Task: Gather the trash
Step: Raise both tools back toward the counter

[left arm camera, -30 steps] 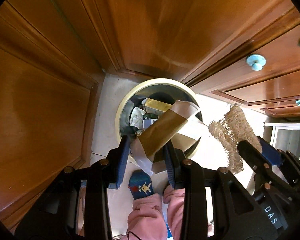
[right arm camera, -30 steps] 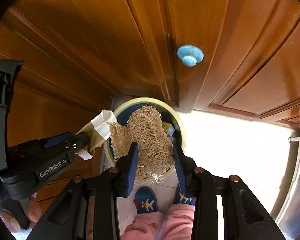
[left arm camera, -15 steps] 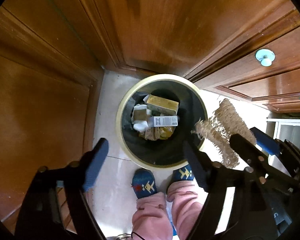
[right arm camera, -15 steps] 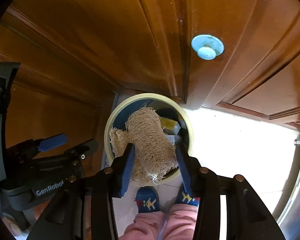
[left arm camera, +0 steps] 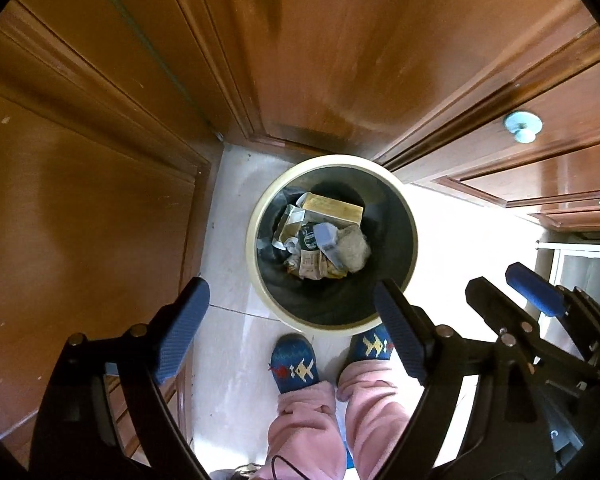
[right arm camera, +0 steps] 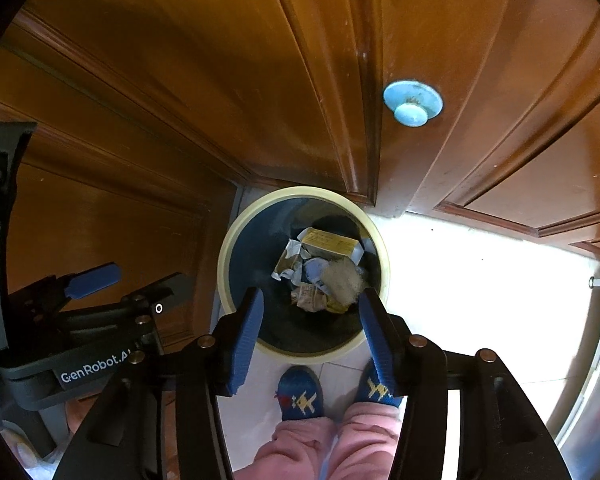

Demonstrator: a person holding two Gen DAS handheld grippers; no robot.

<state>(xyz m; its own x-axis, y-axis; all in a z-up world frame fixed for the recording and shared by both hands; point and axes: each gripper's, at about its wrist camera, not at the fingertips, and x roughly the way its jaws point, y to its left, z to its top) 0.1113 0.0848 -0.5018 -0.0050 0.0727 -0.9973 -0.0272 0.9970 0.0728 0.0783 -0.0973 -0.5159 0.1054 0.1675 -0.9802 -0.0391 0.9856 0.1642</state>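
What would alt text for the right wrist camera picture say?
Looking down, the open right hand-held gripper hangs empty over a round cream-rimmed waste bin holding a yellow carton, crumpled paper and a beige fibrous loofah. Wooden cabinet doors stand behind; blue patterned slippers below.

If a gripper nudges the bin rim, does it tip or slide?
Probably slides rather than tips: the bin is round and stands upright on smooth pale floor tile. It likely weighs little, since only paper scraps, a small box and a fibrous wad lie at the bottom. A cabinet close behind should stop it moving back.
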